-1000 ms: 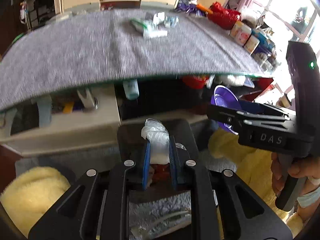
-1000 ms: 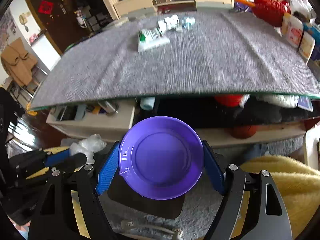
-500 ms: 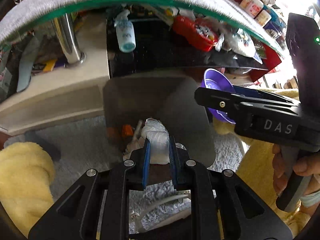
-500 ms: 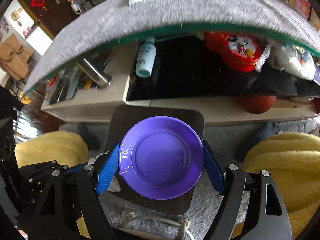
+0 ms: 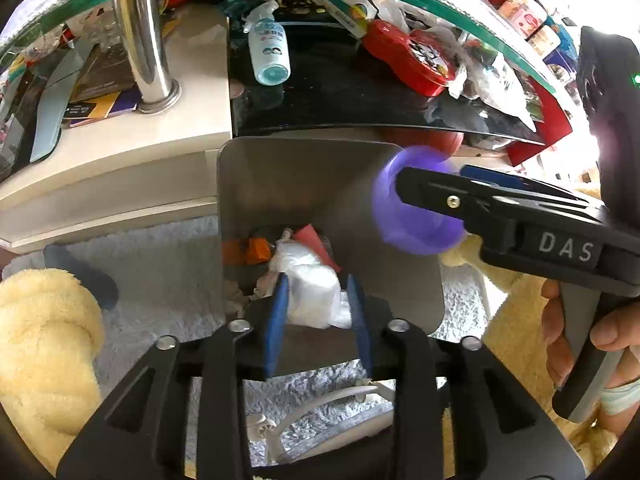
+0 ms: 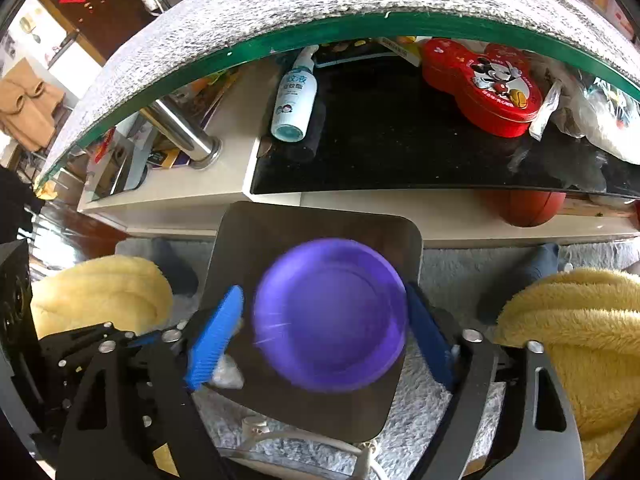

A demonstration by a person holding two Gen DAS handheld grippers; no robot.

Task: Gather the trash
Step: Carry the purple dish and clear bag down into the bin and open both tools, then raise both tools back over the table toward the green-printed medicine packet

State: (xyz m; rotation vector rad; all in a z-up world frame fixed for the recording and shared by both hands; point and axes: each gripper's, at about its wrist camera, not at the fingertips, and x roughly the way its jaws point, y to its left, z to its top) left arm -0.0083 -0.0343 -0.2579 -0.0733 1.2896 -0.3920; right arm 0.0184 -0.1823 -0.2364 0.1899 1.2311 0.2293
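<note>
We hold both grippers over the open bin [image 5: 280, 184] so the trash falls straight in. Our left gripper [image 5: 318, 316] has just been opening, its jaws now spread around the crumpled white wrapper [image 5: 312, 292]. Our right gripper [image 6: 324, 320] has just been opening too; the blurred purple bowl [image 6: 330, 312] sits loose between spread jaws. The glass table edge [image 6: 360, 26] overhangs just beyond, so retreat is upward and toward us.
</note>
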